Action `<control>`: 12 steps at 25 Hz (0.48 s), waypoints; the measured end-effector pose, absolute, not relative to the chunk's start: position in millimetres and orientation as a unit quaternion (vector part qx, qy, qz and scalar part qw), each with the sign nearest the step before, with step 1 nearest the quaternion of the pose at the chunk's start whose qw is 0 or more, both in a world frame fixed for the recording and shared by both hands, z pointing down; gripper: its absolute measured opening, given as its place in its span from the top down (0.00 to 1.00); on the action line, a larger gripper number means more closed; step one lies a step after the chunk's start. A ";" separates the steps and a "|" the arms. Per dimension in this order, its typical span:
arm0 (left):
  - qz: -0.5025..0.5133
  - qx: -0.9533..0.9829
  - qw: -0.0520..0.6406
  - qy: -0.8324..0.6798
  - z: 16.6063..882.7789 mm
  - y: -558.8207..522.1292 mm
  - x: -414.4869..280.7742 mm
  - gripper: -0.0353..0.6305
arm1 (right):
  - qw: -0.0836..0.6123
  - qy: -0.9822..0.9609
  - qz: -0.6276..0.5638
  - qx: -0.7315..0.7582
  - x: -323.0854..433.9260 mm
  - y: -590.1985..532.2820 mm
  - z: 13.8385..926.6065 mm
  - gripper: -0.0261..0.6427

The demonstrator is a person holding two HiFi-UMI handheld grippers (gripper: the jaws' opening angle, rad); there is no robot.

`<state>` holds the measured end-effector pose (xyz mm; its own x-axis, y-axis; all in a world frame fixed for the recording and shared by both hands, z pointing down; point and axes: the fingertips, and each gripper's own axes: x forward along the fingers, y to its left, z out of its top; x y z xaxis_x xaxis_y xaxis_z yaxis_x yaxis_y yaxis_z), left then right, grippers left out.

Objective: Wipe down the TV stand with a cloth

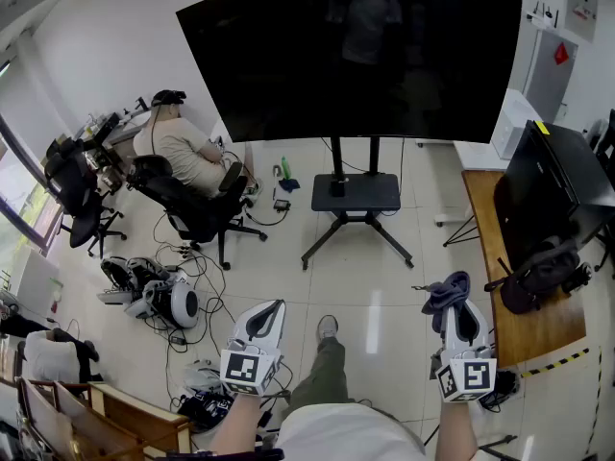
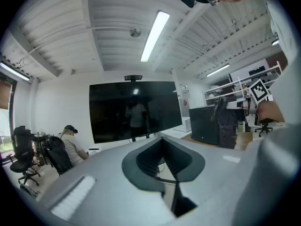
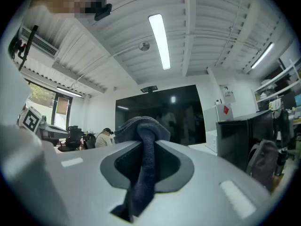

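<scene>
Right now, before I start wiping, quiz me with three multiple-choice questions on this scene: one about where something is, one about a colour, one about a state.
1. Where is the cloth?
A. In the right gripper
B. On the wooden desk
C. On the floor

2. What colour is the cloth?
A. White
B. Dark blue
C. Yellow

3. The TV screen is:
A. Showing a bright picture
B. Covered by a sheet
C. Dark

Answers: 1 A, the right gripper's jaws pinch the cloth. 2 B, it shows dark blue in the head view and the right gripper view. 3 C, the screen is black with only faint reflections.
</scene>
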<state>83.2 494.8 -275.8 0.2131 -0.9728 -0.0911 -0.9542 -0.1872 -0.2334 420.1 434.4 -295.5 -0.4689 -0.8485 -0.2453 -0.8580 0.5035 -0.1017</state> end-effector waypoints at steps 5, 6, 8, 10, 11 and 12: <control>-0.035 -0.772 0.123 0.622 -257.4 406.4 30.8 0.75 | 0.125 0.855 0.023 -0.503 373.3 356.1 -283.2 0.87; -0.036 -0.774 0.122 0.620 -254.5 385.6 18.5 0.75 | 0.125 0.853 0.025 -0.506 361.9 337.6 -281.2 0.87; -0.039 -0.779 0.103 0.617 -253.9 345.0 -5.1 0.75 | 0.128 0.849 0.031 -0.512 336.8 300.5 -279.4 0.87; -0.031 -0.784 0.101 0.612 -262.3 297.1 -28.4 0.75 | 0.132 0.844 0.035 -0.519 314.1 257.4 -284.1 0.87; -0.021 -0.786 0.112 0.608 -271.8 268.1 -38.7 0.75 | 0.133 0.841 0.033 -0.523 304.6 230.7 -290.0 0.87; -0.015 -0.788 0.122 0.604 -284.1 239.8 -46.8 0.75 | 0.135 0.840 0.032 -0.525 295.6 202.9 -297.8 0.87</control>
